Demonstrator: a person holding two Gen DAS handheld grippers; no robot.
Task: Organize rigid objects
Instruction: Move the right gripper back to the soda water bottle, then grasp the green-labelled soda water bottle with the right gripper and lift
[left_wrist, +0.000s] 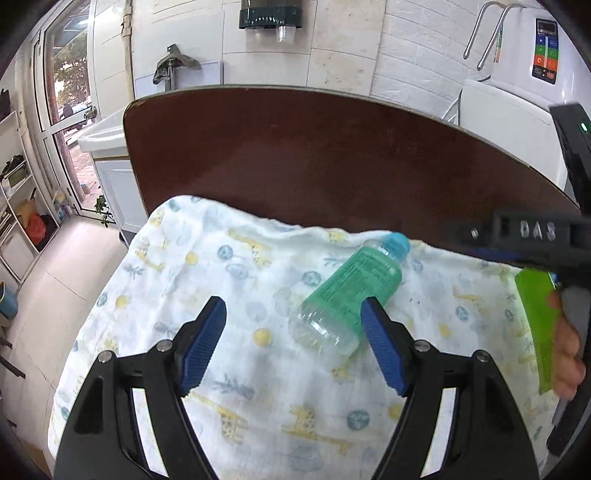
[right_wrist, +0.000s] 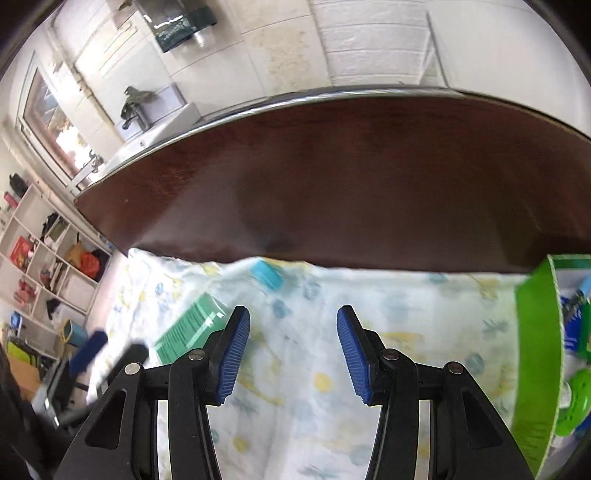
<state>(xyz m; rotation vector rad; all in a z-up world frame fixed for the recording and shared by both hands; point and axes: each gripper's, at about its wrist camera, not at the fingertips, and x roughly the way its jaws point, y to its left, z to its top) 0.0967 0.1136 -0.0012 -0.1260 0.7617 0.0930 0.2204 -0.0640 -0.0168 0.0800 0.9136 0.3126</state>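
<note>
A clear bottle of green liquid (left_wrist: 351, 291) with a blue cap (left_wrist: 397, 243) lies on its side on a white cloth printed with giraffes (left_wrist: 229, 258). My left gripper (left_wrist: 293, 310) is open just above the cloth. Its right finger (left_wrist: 380, 343) crosses in front of the bottle's lower side, and the pads do not press on it. My right gripper (right_wrist: 292, 314) is open over bare cloth (right_wrist: 295, 369) with nothing between its fingers. In the right wrist view the bottle (right_wrist: 192, 325) is blurred at the left. A green box (right_wrist: 535, 350) stands at the right edge.
The cloth covers the near part of a dark brown table (left_wrist: 314, 155). A hand (left_wrist: 565, 350) shows beside the green box (left_wrist: 535, 314). Inside the box lie a green round item (right_wrist: 576, 398) and blue packaging. Shelves (right_wrist: 48, 266) and a white cabinet (left_wrist: 114, 177) stand beyond the table's left edge.
</note>
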